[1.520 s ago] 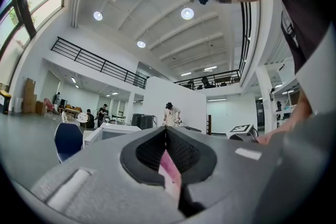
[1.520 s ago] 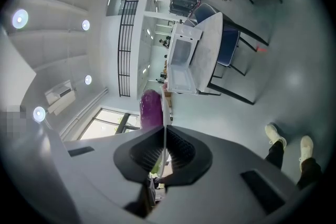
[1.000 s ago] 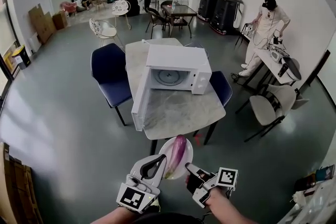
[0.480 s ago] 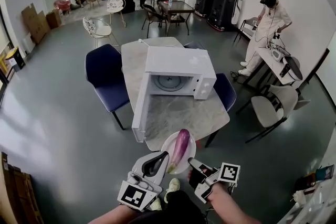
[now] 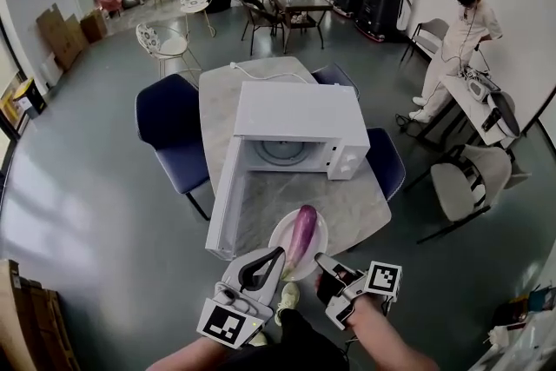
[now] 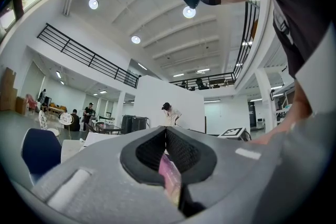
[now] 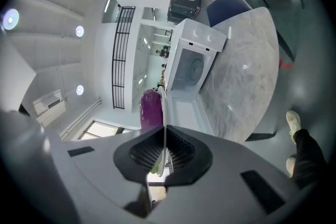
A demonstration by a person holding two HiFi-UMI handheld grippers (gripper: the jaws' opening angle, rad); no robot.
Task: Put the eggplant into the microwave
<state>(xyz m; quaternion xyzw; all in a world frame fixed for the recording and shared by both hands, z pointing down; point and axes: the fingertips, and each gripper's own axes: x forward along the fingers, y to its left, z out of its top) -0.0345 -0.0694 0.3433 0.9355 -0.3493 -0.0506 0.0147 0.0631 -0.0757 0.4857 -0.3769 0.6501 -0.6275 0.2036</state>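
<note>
A purple eggplant point(image 5: 300, 235) lies on a white plate point(image 5: 318, 242) that both grippers hold over the near edge of the marble table point(image 5: 352, 204). My left gripper point(image 5: 276, 255) is shut on the plate's left rim, and my right gripper point(image 5: 320, 259) is shut on its right rim. The white microwave point(image 5: 300, 113) stands on the table just beyond, its door point(image 5: 224, 204) swung open to the left and its cavity point(image 5: 280, 152) showing. In the right gripper view the plate point(image 7: 164, 105) runs edge-on into my right gripper point(image 7: 164, 136), with the eggplant point(image 7: 151, 107) beside it and the microwave point(image 7: 191, 68) ahead. In the left gripper view a pale pinkish rim point(image 6: 170, 178) sits in my left gripper point(image 6: 167, 135).
Blue chairs stand at the table's left point(image 5: 169, 130) and right point(image 5: 387, 161). A white chair point(image 5: 460, 187) and a person in white point(image 5: 456, 26) at a side table are to the right. More tables, chairs and people are far back.
Both grippers have carried the plate with the eggplant forward, from short of the table to over its near edge, closer to the open microwave.
</note>
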